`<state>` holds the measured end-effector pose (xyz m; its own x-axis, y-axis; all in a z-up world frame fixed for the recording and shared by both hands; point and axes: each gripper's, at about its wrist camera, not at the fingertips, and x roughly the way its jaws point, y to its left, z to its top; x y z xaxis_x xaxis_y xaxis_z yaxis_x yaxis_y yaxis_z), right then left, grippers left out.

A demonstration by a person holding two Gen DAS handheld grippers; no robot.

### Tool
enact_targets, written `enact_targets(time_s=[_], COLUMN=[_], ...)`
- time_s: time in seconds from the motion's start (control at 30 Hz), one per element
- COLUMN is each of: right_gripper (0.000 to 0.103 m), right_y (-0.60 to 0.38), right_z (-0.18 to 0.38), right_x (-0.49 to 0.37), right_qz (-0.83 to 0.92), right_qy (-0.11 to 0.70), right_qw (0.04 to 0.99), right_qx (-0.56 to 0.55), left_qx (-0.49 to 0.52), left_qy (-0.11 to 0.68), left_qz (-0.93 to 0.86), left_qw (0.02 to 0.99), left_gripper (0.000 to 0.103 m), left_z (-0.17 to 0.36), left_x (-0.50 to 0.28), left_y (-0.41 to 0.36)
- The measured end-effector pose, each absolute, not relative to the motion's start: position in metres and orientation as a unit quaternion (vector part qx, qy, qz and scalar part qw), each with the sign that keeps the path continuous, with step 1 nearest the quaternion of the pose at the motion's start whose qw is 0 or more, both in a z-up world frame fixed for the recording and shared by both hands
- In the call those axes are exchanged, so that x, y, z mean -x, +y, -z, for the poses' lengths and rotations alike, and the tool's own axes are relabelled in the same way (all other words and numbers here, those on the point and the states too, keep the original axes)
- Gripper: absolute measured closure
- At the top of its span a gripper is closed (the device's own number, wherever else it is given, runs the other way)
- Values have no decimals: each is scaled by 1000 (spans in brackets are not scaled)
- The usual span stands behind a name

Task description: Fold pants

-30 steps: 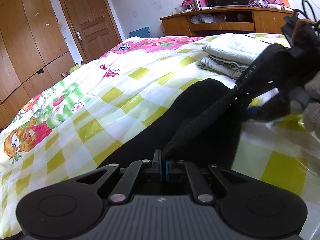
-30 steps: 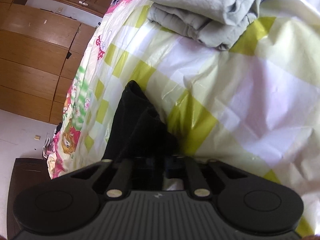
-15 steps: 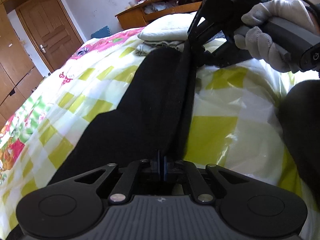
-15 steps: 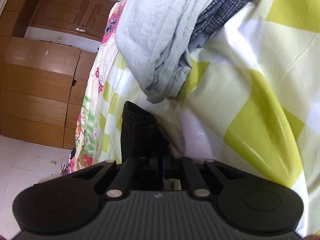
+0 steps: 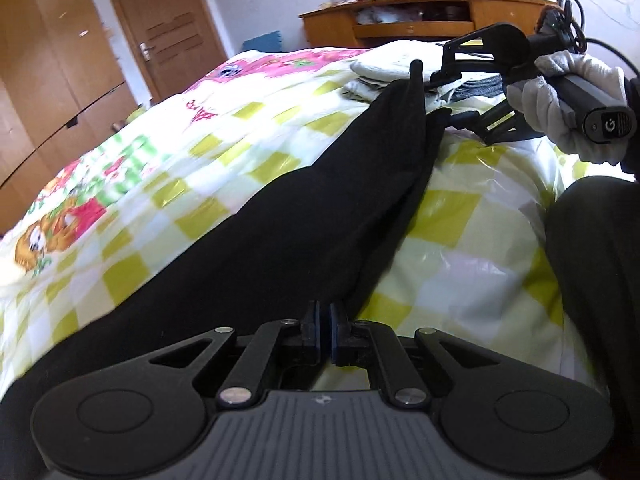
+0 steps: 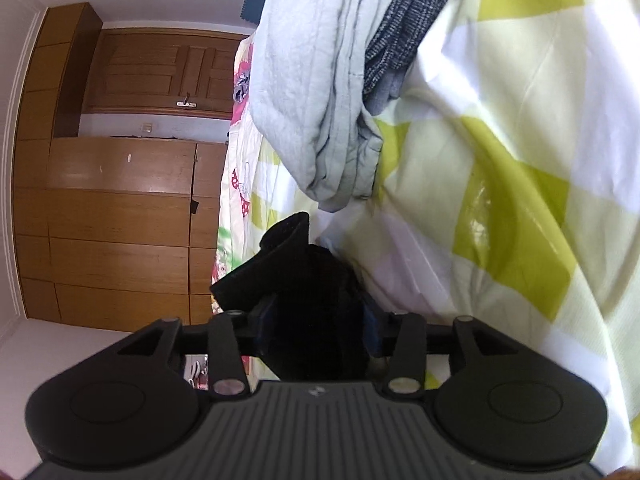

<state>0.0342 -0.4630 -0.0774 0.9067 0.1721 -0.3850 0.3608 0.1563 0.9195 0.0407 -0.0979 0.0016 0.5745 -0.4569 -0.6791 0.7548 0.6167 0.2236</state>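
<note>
Bedroom light is falling across a bed [image 5: 248,148] covered in a yellow-and-white checked sheet, with wooden wardrobe doors [image 5: 60,80] standing along the far left. Moving rightward, the black pants [image 5: 304,220] are lying stretched in a long band over the sheet, running from your left gripper [image 5: 325,332] up toward the folded pile of grey clothes [image 5: 384,70]. Your left fingers [image 5: 311,330] are clenched on the near end of the pants, nearly closed on thin cloth. Further right, your gloved hand [image 5: 568,96] is carrying the right gripper [image 6: 318,330], whose jaws have just been opening; the far end of the pants is bunching between them, and the pads do not appear to be pressing it.

You are dealing with soft, limp, light fabric that is sagging and creasing wherever it is unsupported, and probably sliding easily over this glossy sheet. Judging by that, you are best taking hold at corners or along the hem and waistband edge, pinching all layers together.
</note>
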Motion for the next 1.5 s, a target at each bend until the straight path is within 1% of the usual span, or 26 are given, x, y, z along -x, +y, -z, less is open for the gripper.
enact_targets(time_s=[0.07,0.17,0.23,0.27,0.4,0.5,0.6,0.63,0.67,0.73,0.8,0.87,0.93,1.0,1.03,1.07,1.1,1.13,1.17,1.23,1.27,1.3,1.33,1.4,1.47,1.5], right_gripper=[58,53,37,36,37,35,35,36,41,80,94,95,96,96,96,96,96,96,96,96,96,96,96,96,96,96], right_y=[-461,-463,-465,-465,-454,-450,-450,-448,-443,-428,-416,-421,-436,-442,-443,-448,-455,-463,-466,-460,-458,-458,-459,-445,-416,-403], right_z=[70,51,49,51,63,64,67,63,58,52,61,63,48,20,9,8,15,23,23,-2,-11,-14,-16,-35,-70,-84], right_x=[-38,-27,-27,-31,-51,-48,-50,-55,-64,-81,-101,-109,-99,-80,-70,-66,-67,-67,-64,-53,-51,-54,-61,-72,-81,-89], right_qz=[66,72,59,57,63,54,58,55,51,45,29,23,1,-9,-5,7,26,46,49,40,41,46,54,36,9,-7], right_qy=[235,253,239,232,233,212,212,221,239,288,322,304,246,211,198,201,221,243,248,217,207,214,228,230,218,217], right_qw=[748,775,777,776,770,768,762,764,770,782,773,760,752,782,805,814,806,786,780,818,826,826,821,829,861,864], right_qx=[-617,-575,-579,-584,-591,-602,-609,-603,-589,-551,-545,-574,-611,-587,-560,-544,-548,-566,-573,-532,-523,-520,-520,-508,-459,-454], left_qx=[-244,-246,-233,-230,-229,-223,-215,-219,-225,-219,-198,-206,-218,-197,-186,-183,-187,-191,-179,-171,-180,-187,-185,-160,-138,-140], left_qy=[293,282,282,282,284,281,277,271,263,261,284,297,296,293,292,296,309,339,352,351,336,312,312,369,358,343], left_qz=[356,354,360,361,349,353,363,363,359,344,340,327,300,264,243,222,208,208,217,234,228,211,191,178,170,156], left_qw=[853,857,858,859,863,864,864,864,867,875,874,873,880,898,906,911,909,898,893,891,896,907,912,898,907,915], left_gripper=[81,81,80,80,80,80,80,80,80,79,78,78,78,77,73,71,65,65,65,63,62,62,62,62,61,61], left_z=[-2,-7,-11,-10,-6,-8,-6,-5,-3,0,4,11,11,3,-1,1,7,19,26,20,13,7,8,22,20,15], left_x=[-40,-40,-42,-45,-54,-55,-60,-61,-62,-68,-77,-80,-81,-84,-86,-88,-89,-91,-88,-74,-66,-58,-56,-65,-54,-47], left_y=[-97,-97,-94,-95,-102,-105,-112,-116,-120,-123,-120,-116,-106,-88,-79,-73,-69,-66,-61,-56,-53,-48,-41,-24,-11,-6])
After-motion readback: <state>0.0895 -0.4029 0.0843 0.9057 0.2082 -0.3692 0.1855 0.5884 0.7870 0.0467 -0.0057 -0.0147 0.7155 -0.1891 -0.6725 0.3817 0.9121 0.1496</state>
